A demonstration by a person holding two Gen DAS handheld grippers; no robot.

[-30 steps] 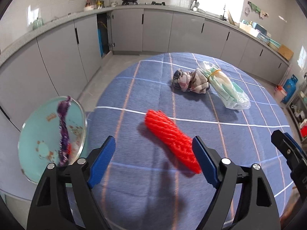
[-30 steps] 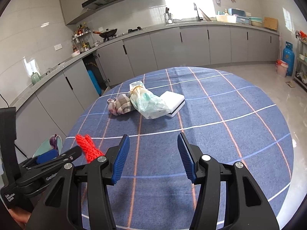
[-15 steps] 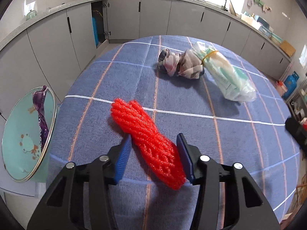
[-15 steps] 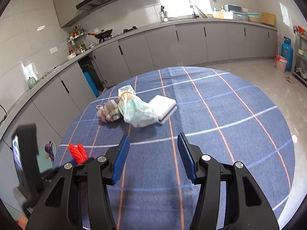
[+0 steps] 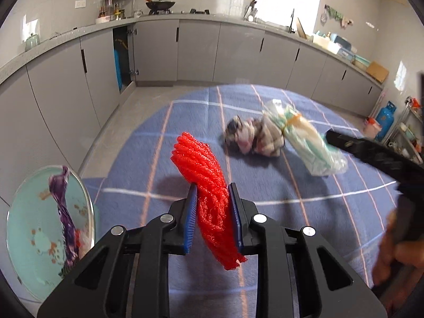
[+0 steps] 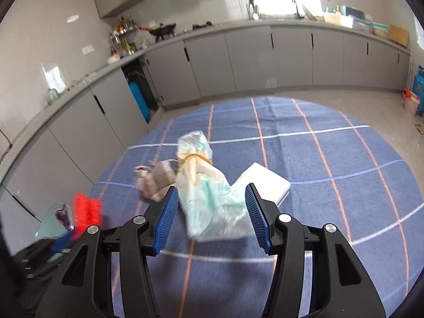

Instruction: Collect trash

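A red foam net (image 5: 212, 185), lifted off the blue checked bench (image 5: 304, 190), hangs pinched in the left claw (image 5: 213, 214), which stood open around it a moment ago. The right claw (image 6: 209, 212), jaws spread, now straddles a plastic bag (image 6: 209, 198), likely next for the bin (image 5: 31, 238).

A bumpy red foam net sleeve (image 5: 209, 185) stands tilted in the middle of the frame, squeezed thin at its waist. A crumpled ball of grey and pink cloth (image 5: 251, 139) lies flat right of centre. Touching it on the right is a clear plastic bag (image 5: 310, 143) tied with a yellow band.
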